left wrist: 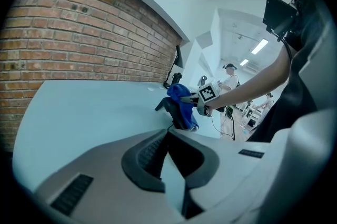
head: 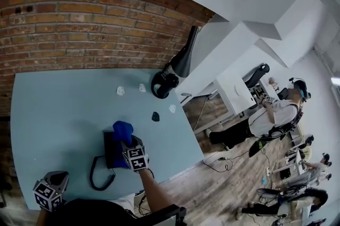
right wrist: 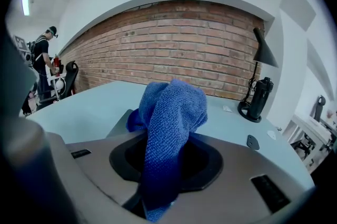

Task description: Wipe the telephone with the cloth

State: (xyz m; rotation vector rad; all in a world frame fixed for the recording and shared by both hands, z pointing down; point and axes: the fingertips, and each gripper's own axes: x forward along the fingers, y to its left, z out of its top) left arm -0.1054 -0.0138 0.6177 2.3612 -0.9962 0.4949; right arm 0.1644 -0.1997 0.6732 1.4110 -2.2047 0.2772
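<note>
Now | right gripper (right wrist: 163, 165) pinching soft cloth (right wrist: 171, 112) on telephone (head: 109, 153) | left gripper (left wrist: 174, 165) spread, empty, left of telephone | telephone likely sliding: brace base.

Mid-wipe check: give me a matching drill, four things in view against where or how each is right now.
1. cloth
2. telephone
3. left gripper
4. black lamp

A. empty, at the near corner of the table
B. far right corner of the table
C. clamped in the right gripper
D. on the table, beneath the cloth

Pairs: 1-C, 2-D, 3-A, 4-B
</note>
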